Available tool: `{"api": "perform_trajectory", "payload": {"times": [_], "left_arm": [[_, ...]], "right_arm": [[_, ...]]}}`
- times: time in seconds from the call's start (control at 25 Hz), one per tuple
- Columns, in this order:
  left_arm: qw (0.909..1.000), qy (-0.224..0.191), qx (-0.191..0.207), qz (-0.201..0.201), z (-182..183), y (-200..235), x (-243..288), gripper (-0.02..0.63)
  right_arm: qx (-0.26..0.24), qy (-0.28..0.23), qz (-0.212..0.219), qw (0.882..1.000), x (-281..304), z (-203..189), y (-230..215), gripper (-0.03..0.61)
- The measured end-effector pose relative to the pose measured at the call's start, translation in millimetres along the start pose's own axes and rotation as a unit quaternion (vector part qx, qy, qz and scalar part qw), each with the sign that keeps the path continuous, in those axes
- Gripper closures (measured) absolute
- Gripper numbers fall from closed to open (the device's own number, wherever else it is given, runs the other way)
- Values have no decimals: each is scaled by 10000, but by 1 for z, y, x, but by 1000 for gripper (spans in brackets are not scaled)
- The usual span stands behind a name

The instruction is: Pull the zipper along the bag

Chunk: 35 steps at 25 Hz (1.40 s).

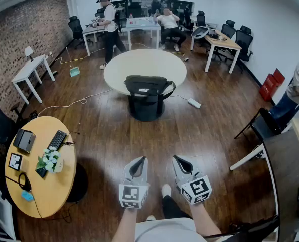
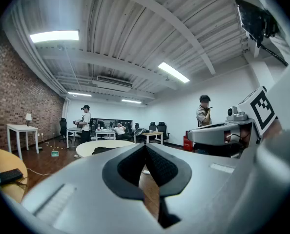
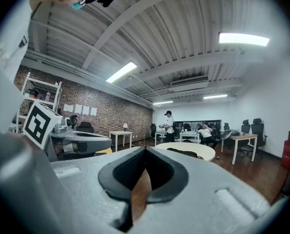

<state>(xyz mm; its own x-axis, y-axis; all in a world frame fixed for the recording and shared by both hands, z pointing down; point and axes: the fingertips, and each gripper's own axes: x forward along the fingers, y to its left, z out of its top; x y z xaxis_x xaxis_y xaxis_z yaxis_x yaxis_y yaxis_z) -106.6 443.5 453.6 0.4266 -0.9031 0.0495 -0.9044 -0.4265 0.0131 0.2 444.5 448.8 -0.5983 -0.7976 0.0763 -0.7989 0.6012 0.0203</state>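
Tongs first: left tongs [image 1: 139,160] and right tongs [image 1: 178,158] are both closed right up with nothing in them, held low in front of the person and side by side.

The bag [image 1: 145,86] is way off from both. It's a black one sitting at the near edge of a round white tabletop [image 1: 139,59] across the room, with a strap looping off its right end. I can't make out the zipper or its pull from here, it's just too small.

My guess on handling: soft fabric, probably light, so it'll sag and bunch if you tug it. That tabletop looks smooth too, so I'd expect the whole bag to slide along with the pull instead of the zipper running. I'd pinch the fabric or strap end with one tongs to hold it down, then nip the little pull tab with the other and drag along the top. The tab will be small and easy to slip off, so get a square grip on it.

Around it there's wood floor, a power strip [image 1: 194,103] on a white cable just right of the table base, and a yellow table [image 1: 51,185] off to the left.
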Motion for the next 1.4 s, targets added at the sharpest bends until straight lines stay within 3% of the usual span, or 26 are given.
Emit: {"api": "perform_trajectory", "payload": {"times": [0.48, 0.64, 0.88, 1.08, 1.24, 1.4], "left_arm": [[9989, -60, 462, 45, 38, 50, 233, 597], [9977, 54, 673, 75, 31, 61, 292, 597], [9972, 399, 628, -115, 6, 92, 379, 597], [9967, 216, 629, -476, 3, 142, 485, 597], [9928, 334, 556, -1011, 0, 185, 579, 597], [9875, 400, 436, -1458, 1, 220, 640, 597]], "right_arm": [[109, -228, 87, 9996, 168, 24, -194, 589], [418, -90, 78, 9991, 207, 4, -240, 589], [627, 299, 137, 9975, 276, -29, -289, 589], [443, 245, -115, 9987, 366, -31, -352, 589], [236, 539, -369, 9976, 446, -33, -406, 589], [128, 612, -462, 9970, 506, -17, -446, 589]]}}
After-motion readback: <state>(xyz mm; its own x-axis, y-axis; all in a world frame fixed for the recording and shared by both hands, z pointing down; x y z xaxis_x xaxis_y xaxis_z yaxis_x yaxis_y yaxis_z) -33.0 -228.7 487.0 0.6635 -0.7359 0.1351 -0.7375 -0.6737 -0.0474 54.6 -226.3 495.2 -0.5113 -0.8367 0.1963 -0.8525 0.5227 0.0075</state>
